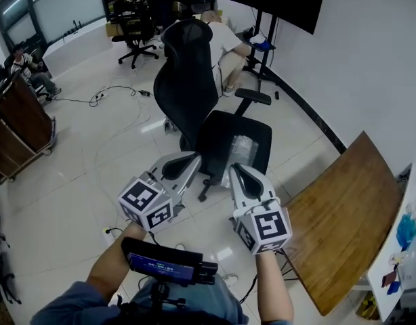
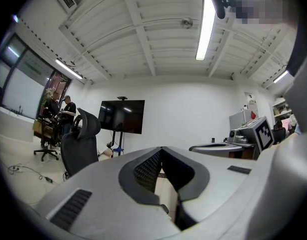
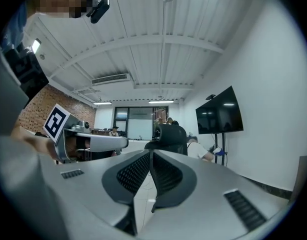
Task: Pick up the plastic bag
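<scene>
A clear plastic bag (image 1: 243,146) lies on the seat of a black office chair (image 1: 188,87) in the head view. My left gripper (image 1: 193,157) is held level just in front of the seat's left edge, jaws shut with nothing between them. My right gripper (image 1: 236,168) hovers at the seat's front edge, just short of the bag, its tips together and empty. In the left gripper view, the left gripper (image 2: 161,150) has its pads meeting at the tip. The right gripper (image 3: 151,153) looks the same in the right gripper view. Neither gripper view shows the bag.
A curved wooden table (image 1: 343,229) stands close on the right. A person (image 1: 225,42) crouches behind the chair near a TV stand (image 1: 265,39). Cables (image 1: 120,90) trail across the tiled floor. A wooden cabinet (image 1: 18,127) sits at the left, with more chairs at the back.
</scene>
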